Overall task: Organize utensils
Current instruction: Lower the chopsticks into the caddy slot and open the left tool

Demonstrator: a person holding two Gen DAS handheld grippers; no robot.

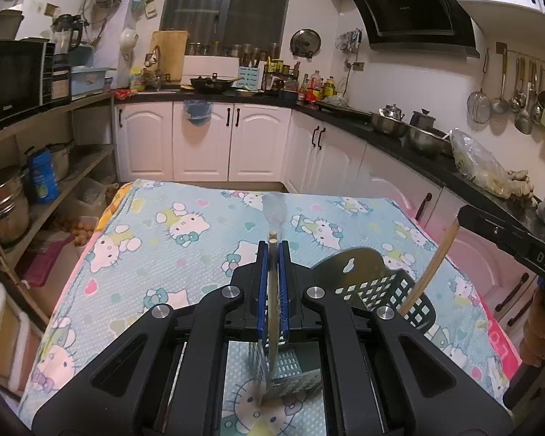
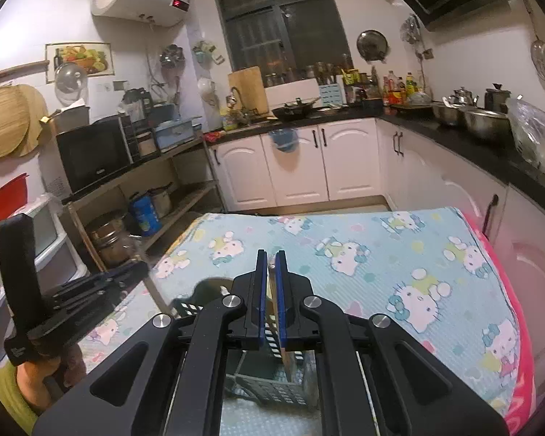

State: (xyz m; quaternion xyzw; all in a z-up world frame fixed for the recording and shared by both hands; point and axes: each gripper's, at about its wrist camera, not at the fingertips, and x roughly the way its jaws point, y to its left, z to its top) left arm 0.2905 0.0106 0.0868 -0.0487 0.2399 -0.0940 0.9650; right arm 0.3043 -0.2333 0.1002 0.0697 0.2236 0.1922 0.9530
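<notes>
My left gripper [image 1: 273,245] is shut on a metal spatula [image 1: 275,214]; its flat blade sticks up past the fingertips and its handle runs down between the blue pads. A dark perforated utensil basket [image 1: 388,290] stands on the table just right of it, with a wooden stick [image 1: 434,267] leaning out of it. My right gripper [image 2: 271,254] is shut on that wooden stick [image 2: 286,358], whose lower end reaches down into the basket [image 2: 269,388] below the fingers. The left gripper's body [image 2: 54,301] shows at the left of the right wrist view.
The table is covered by a light-blue cartoon-cat cloth [image 1: 185,225] with a pink edge [image 2: 519,345] on the right. White cabinets [image 1: 200,141] and a black counter with pots stand behind. Open shelves [image 1: 36,181] with pots stand left.
</notes>
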